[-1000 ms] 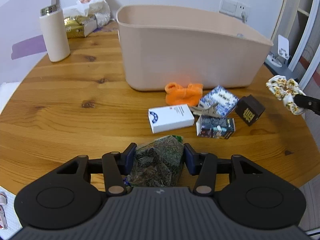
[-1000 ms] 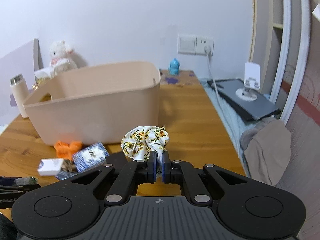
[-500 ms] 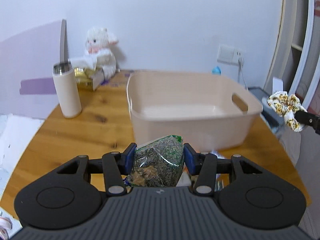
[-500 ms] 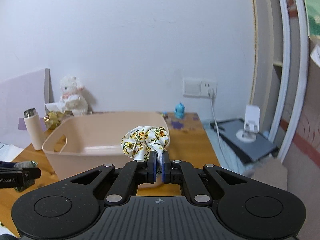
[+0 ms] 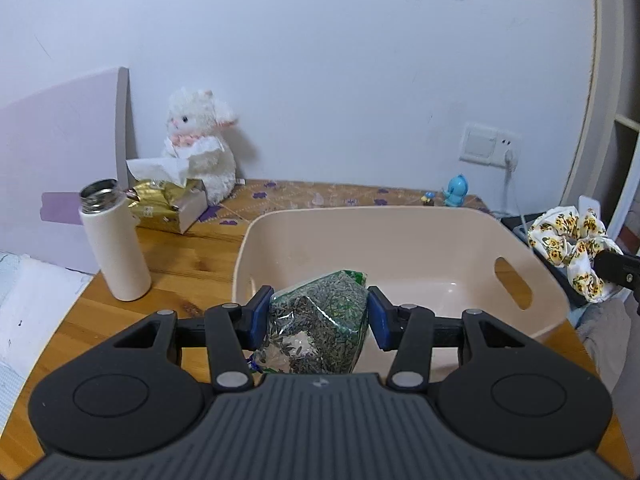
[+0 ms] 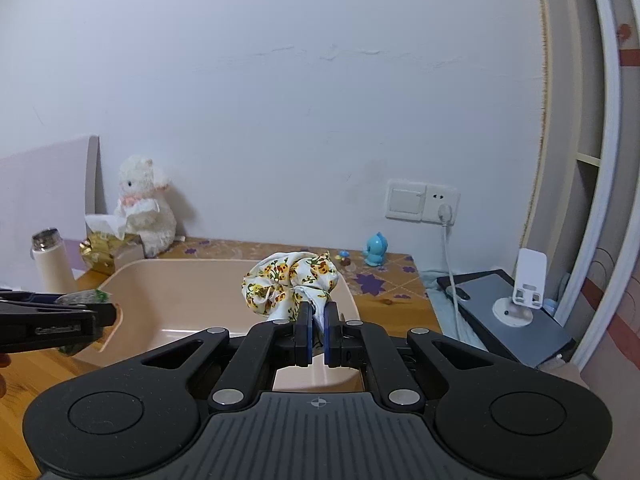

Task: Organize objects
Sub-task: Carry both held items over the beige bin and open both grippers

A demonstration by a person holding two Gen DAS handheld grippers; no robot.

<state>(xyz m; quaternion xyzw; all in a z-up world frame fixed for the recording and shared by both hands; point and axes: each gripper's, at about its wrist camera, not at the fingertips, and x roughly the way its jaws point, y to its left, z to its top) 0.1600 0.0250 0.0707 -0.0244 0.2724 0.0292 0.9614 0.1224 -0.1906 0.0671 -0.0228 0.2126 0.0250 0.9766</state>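
While both loads ride above the counter [image 5: 188, 276]: left tongs [image 5: 316, 318], lifted off the wood since a second ago, pinching herb packet [image 5: 320, 328] over beige bin [image 5: 400, 240]; right tongs [image 6: 316, 334], likewise raised, clamped on floral scrunchie [image 6: 290, 280] at bin's right rim. Release into bin likely next.

A fluffy white plush lamb [image 5: 200, 142] sat behind a gold tissue box [image 5: 168, 206]; a cream steel-rimmed flask [image 5: 114, 242] stood upright nearby.
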